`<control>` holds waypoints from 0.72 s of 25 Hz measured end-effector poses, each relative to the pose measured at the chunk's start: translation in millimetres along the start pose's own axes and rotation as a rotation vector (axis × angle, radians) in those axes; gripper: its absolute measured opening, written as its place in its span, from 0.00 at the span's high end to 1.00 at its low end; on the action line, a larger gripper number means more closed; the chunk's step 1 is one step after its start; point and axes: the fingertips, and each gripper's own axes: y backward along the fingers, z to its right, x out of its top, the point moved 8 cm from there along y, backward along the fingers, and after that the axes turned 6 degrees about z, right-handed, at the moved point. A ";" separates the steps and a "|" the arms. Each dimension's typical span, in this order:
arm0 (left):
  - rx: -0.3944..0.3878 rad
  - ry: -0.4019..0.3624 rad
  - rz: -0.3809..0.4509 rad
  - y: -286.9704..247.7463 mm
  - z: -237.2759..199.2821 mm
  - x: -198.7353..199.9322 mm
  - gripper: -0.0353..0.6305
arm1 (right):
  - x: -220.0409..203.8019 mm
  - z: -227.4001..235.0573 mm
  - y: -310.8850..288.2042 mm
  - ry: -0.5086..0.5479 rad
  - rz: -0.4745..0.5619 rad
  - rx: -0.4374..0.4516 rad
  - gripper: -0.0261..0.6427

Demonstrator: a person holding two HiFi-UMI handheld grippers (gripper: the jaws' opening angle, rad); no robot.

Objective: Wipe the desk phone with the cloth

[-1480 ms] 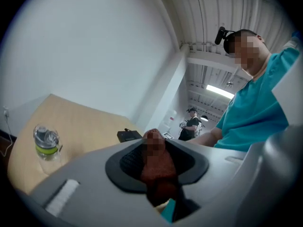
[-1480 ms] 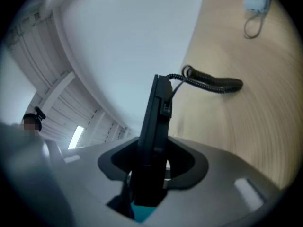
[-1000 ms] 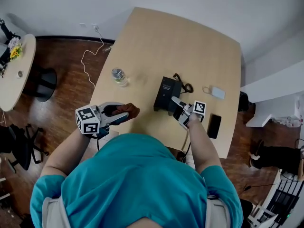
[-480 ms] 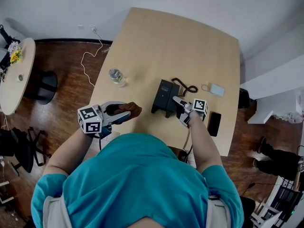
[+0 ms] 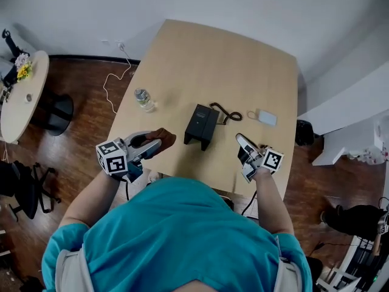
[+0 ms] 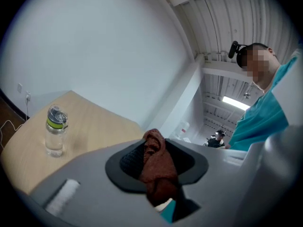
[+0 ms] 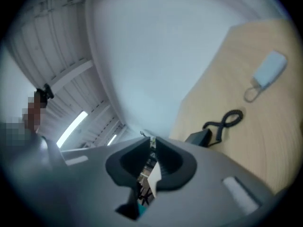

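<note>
The black desk phone (image 5: 200,125) sits mid-table with its coiled cord (image 5: 226,113) trailing to the right. My left gripper (image 5: 155,143) hovers to the phone's left, near the table's front edge, shut on a bunched brown cloth (image 5: 163,137). The left gripper view shows that cloth (image 6: 158,167) pinched between the pads. My right gripper (image 5: 240,141) hangs to the right of the phone, apart from it. Its jaws have just been closing and now leave only a thin slit with nothing between them (image 7: 151,162). The phone's corner (image 7: 199,137) and cord (image 7: 227,119) lie beyond it.
A clear water bottle (image 5: 143,99) stands on the wooden table (image 5: 231,59) left of the phone, also in the left gripper view (image 6: 55,131). A small white device (image 5: 265,118) lies right of the cord. A round side table (image 5: 18,90) stands far left on the wooden floor.
My right gripper has pulled away from the phone's right side, risen, rolled and moved right toward the table's front edge. The left gripper with the cloth has barely shifted.
</note>
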 end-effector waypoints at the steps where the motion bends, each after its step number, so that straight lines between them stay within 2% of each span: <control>1: -0.006 0.008 0.012 -0.8 5.1 -0.9 0.75 | 1.4 -14.8 5.2 0.049 -0.004 0.032 0.96; 3: -0.027 0.022 0.022 0.7 13.9 -1.4 0.75 | -3.1 -43.6 11.0 0.139 -0.007 0.074 0.96; 7: -0.090 -0.019 0.003 26.2 22.1 5.6 0.75 | -44.7 -91.1 16.5 0.277 0.015 0.038 0.96; 9: -0.126 -0.034 -0.005 48.6 22.3 10.1 0.75 | -73.2 -112.6 18.6 0.306 0.051 0.005 0.96; 14: -0.198 -0.005 -0.032 114.1 19.7 11.0 0.75 | -146.2 -162.4 21.2 0.349 0.198 -0.130 0.96; 18: -0.221 0.032 -0.044 153.4 28.3 -1.7 0.75 | -185.9 -204.6 30.7 0.406 0.188 -0.171 0.96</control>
